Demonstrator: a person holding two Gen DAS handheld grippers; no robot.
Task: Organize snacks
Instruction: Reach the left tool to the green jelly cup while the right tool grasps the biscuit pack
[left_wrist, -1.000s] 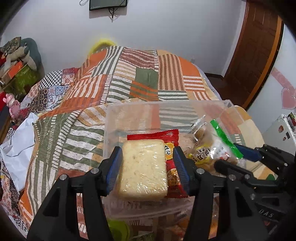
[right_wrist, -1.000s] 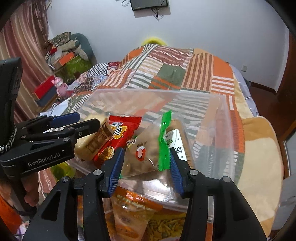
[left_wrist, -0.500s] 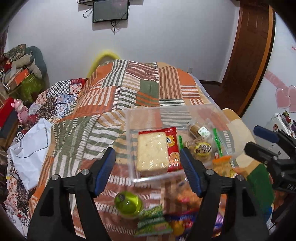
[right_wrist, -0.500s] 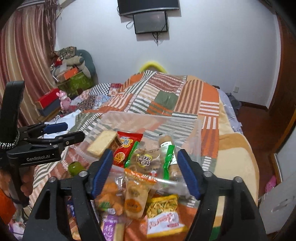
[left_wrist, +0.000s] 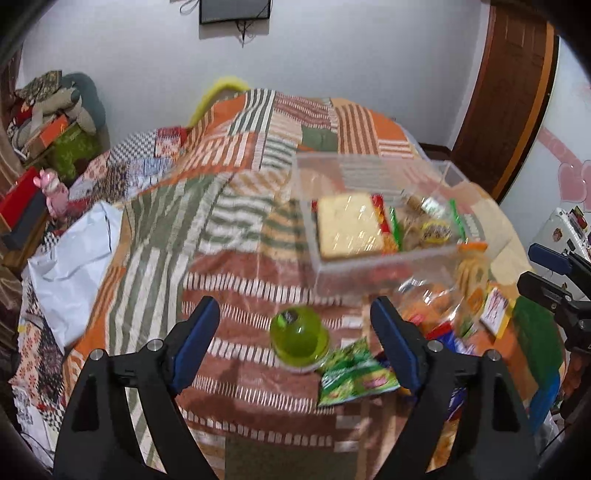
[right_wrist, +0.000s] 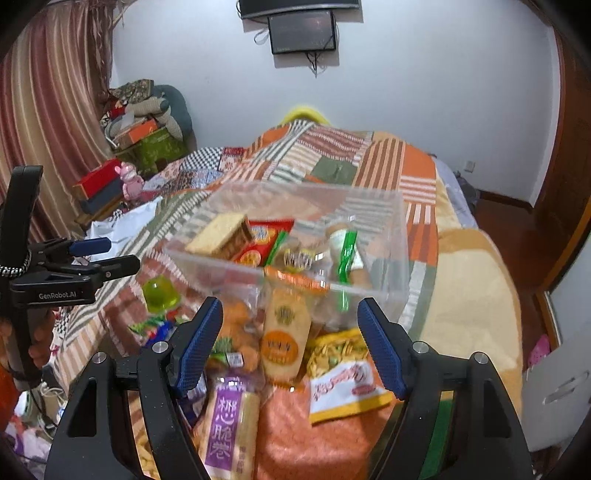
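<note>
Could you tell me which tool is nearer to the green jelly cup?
Left. The left tool, jaws opening, frames the green jelly cup; the right tool hangs over packets beside it.

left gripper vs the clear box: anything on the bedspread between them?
Yes. In the left wrist view the green jelly cup sits between the left gripper, jaws opening and holding nothing, and the clear box; past the cup, only bare bedspread.

"GenRobot.AI" stands in white letters on the black body of the left gripper (right_wrist: 90, 254). A purple snack packet (right_wrist: 231, 432) near the bed's near edge carries large white Chinese characters (the small print is too blurred to read).
</note>
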